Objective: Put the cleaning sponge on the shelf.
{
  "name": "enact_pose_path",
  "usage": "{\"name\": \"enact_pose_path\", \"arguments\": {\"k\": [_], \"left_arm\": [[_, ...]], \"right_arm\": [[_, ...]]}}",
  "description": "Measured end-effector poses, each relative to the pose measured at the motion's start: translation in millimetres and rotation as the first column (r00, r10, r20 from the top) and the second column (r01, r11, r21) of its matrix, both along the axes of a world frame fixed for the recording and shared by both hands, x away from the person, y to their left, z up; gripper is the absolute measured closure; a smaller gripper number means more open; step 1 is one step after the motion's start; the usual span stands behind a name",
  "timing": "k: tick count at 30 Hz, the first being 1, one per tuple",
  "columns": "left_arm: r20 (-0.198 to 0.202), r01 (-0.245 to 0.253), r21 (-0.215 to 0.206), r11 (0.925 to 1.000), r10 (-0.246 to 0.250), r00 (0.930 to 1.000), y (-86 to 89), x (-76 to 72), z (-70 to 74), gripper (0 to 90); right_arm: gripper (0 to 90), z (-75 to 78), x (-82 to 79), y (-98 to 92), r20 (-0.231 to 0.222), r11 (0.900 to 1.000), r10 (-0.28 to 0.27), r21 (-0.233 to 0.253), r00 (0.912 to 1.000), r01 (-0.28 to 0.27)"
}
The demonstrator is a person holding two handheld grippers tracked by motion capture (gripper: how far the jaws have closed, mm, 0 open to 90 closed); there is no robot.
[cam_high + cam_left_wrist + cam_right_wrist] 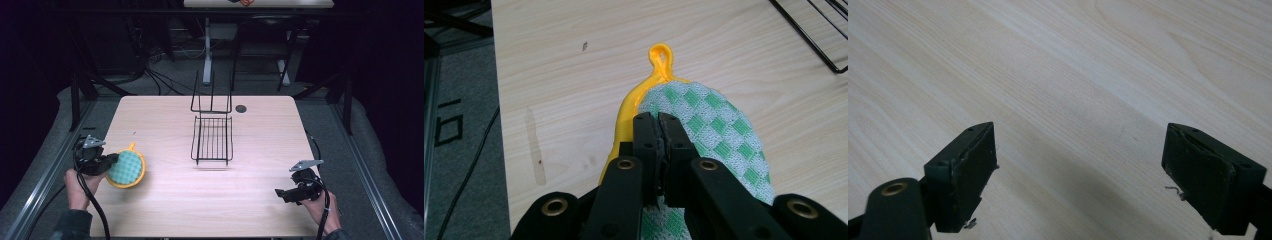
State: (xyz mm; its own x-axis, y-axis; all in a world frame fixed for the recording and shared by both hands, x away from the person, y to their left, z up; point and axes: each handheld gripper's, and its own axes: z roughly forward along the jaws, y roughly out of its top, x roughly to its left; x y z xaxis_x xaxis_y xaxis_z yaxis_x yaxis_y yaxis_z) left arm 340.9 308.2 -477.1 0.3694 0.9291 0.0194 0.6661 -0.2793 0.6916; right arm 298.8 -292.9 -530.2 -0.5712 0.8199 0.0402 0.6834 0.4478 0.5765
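Observation:
A round pot holder [126, 168] with a green-and-white checked face and a yellow rim lies at the table's left side. Its yellow hanging loop [662, 55] points away from my left gripper. My left gripper [109, 161] is shut on the pot holder's near edge; in the left gripper view [658, 120] the jaws are pressed together over the fabric [719, 130]. My right gripper [281, 194] hovers low at the table's front right, open, its pads [964, 175] wide apart over bare wood with nothing between them.
A black wire rack [212, 137] with an upright back frame stands at the table's middle, far side. A small dark round spot [241, 108] sits behind it. The wooden table [250, 165] ends near both hands; another desk stands beyond.

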Motion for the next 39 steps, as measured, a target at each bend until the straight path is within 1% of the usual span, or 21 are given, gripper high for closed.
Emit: {"name": "enact_pose_path", "arguments": {"k": [5, 7, 10, 11, 14, 15, 26, 29, 31, 33, 35, 36, 39], "left_arm": [[0.001, 0.011, -0.006, 0.9999, -0.011, 0.9999, -3.8, 0.4, 2.5, 87.7], [0.010, 0.022, -0.011, 0.9997, -0.022, 0.9997, -7.3, 0.5, 4.4, 87.7], [0.010, 0.034, -0.013, 0.9993, -0.034, 0.9994, -11.5, 0.5, 5.3, 87.7], [0.009, 0.044, -0.009, 0.9990, -0.044, 0.9990, -12.5, 0.8, 5.5, 87.6], [0.011, 0.050, -0.012, 0.9987, -0.050, 0.9987, -15.5, 0.9, 5.7, 87.6], [0.010, 0.061, -0.008, 0.9981, -0.061, 0.9981, -18.0, 1.0, 6.9, 87.6], [0.027, 0.092, -0.015, 0.9957, -0.091, 0.9955, -32.4, 3.4, 13.8, 87.6], [0.032, 0.101, -0.017, 0.9947, -0.101, 0.9944, -37.5, 4.9, 15.2, 87.6], [0.026, 0.123, -0.021, 0.9922, -0.123, 0.9921, -43.3, 6.6, 16.8, 87.6], [0.029, 0.125, -0.017, 0.9920, -0.124, 0.9918, -45.4, 7.2, 16.7, 87.5], [0.040, 0.133, -0.021, 0.9909, -0.132, 0.9904, -51.2, 9.1, 17.1, 87.6], [0.033, 0.142, -0.020, 0.9896, -0.141, 0.9894, -52.1, 9.7, 18.2, 87.6], [0.036, 0.146, -0.029, 0.9889, -0.145, 0.9888, -54.8, 11.1, 18.9, 87.5]], "right_arm": [[13.9, -0.1, 0.1, -0.1, 0.001, 1.000, -0.001, 0.000, 1.0000, 0.001], [13.9, -0.2, 0.1, 0.2, 0.000, 1.000, -0.002, 0.000, 1.0000, 0.002], [13.9, -0.4, 0.0, 0.7, 0.002, 1.000, -0.007, -0.002, 1.0000, 0.007], [13.9, -0.4, 0.0, 0.7, 0.003, 1.000, -0.007, -0.003, 1.0000, 0.007], [13.9, -0.3, -0.1, 1.1, 0.004, 1.000, -0.006, -0.002, 1.0000, 0.006], [13.8, -0.3, -0.1, 1.2, 0.005, 1.000, -0.005, -0.003, 1.0000, 0.005], [13.9, -1.1, 0.2, 1.9, -0.002, 1.000, 0.002, -0.003, 1.0000, -0.002], [13.9, -1.8, 0.5, 2.3, 0.004, 1.000, 0.000, 0.003, 1.0000, 0.000], [13.9, -1.5, 0.4, 2.2, 0.001, 1.000, 0.000, 0.001, 1.0000, 0.000], [13.9, -1.7, 0.6, 2.2, 0.002, 1.000, 0.003, -0.002, 1.0000, -0.003], [13.9, -2.1, 0.7, 2.1, 0.001, 1.000, 0.003, -0.011, 1.0000, -0.003], [13.9, -2.2, 0.7, 2.3, 0.001, 1.000, 0.004, -0.011, 1.0000, -0.004], [13.9, -2.3, 0.8, 2.5, 0.000, 1.000, 0.004, -0.011, 1.0000, -0.004]]}}
